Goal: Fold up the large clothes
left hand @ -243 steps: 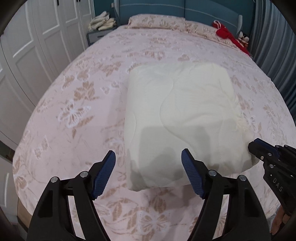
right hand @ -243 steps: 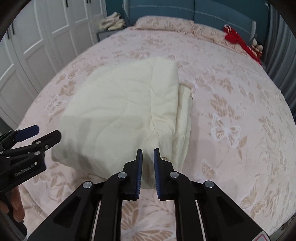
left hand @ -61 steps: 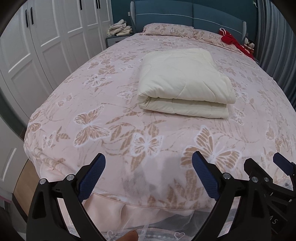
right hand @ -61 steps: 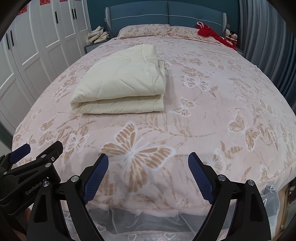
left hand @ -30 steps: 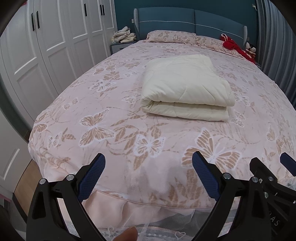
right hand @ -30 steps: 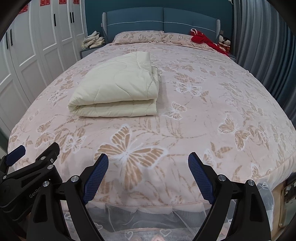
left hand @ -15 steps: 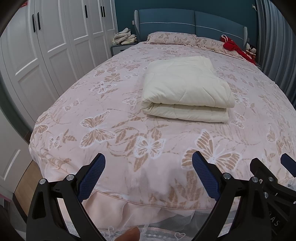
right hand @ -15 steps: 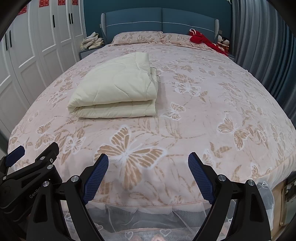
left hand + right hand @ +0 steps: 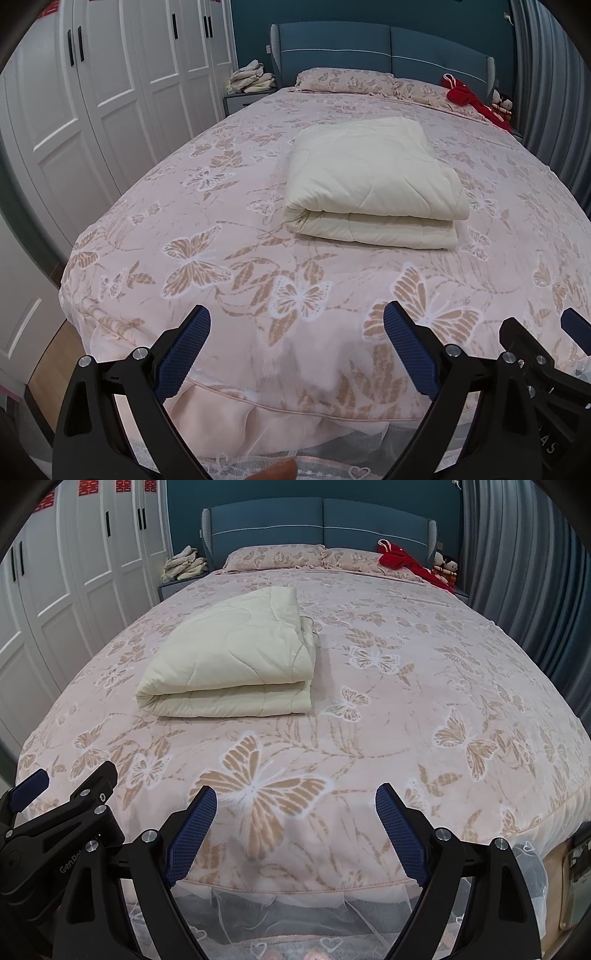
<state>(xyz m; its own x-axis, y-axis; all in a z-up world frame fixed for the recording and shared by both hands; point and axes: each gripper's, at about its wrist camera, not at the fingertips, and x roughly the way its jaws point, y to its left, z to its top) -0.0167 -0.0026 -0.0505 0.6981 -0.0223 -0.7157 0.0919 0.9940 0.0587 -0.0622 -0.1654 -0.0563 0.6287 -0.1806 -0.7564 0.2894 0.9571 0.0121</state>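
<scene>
A cream quilted comforter (image 9: 373,184) lies folded into a thick rectangle on the pink butterfly bedspread (image 9: 229,266), its rounded fold facing me. It also shows in the right wrist view (image 9: 236,664), left of the bed's middle. My left gripper (image 9: 297,354) is open and empty, held over the bed's foot edge, well short of the comforter. My right gripper (image 9: 295,834) is open and empty over the same edge, to the right of the left one. Each gripper shows at the edge of the other's view.
White wardrobe doors (image 9: 92,110) line the left wall. A blue headboard (image 9: 321,520) and pillows (image 9: 273,555) are at the far end, with a red cloth (image 9: 399,559) and a nightstand holding folded items (image 9: 184,566). Grey curtains (image 9: 524,572) hang at right.
Over the last second both grippers drew back slightly from the bed and stayed open. The folded comforter has not moved.
</scene>
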